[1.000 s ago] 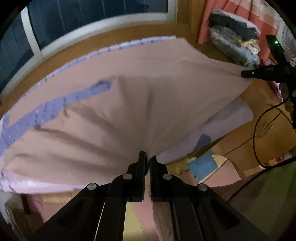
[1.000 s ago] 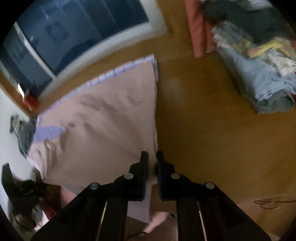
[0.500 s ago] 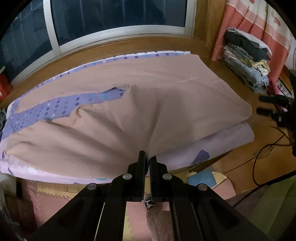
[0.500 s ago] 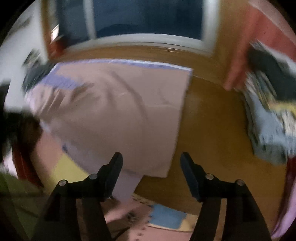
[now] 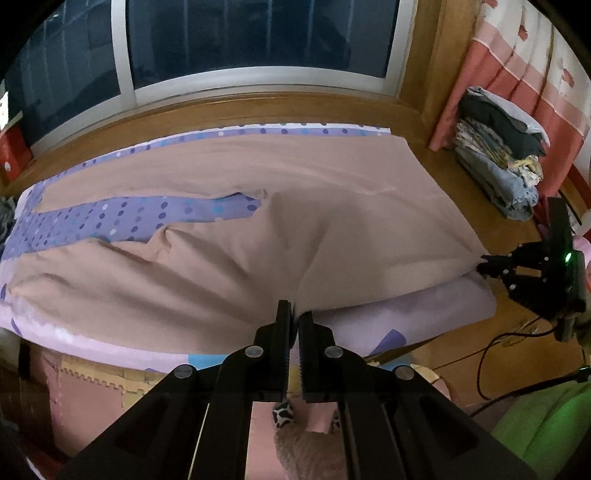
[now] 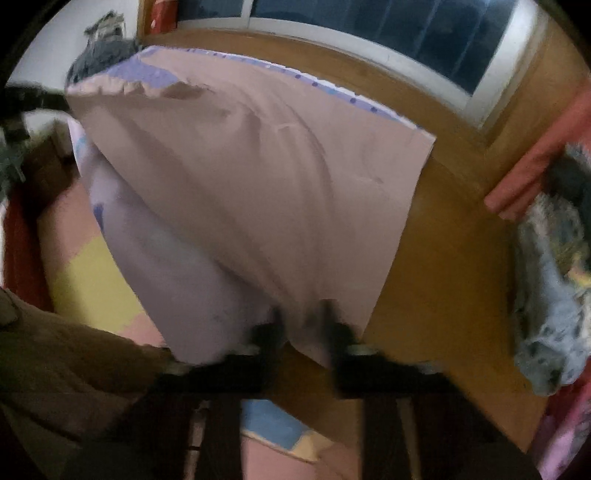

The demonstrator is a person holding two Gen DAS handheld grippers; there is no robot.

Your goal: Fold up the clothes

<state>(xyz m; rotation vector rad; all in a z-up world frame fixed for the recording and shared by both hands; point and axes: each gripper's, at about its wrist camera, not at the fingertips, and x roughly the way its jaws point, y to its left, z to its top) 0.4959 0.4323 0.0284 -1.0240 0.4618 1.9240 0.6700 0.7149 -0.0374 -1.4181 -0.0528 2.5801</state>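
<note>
Both cameras are looking down from close above, over black fingers, at the big tan cloth [image 5: 229, 266] [image 6: 266, 184]. Both are also showing the dark window [image 5: 258, 33] [image 6: 424, 33] behind.

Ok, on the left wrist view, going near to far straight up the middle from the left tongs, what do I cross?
Left tongs, shut on the near edge of the tan cloth → purple dotted sheet showing through its gap → dotted border strip → wooden ledge → window.
</note>
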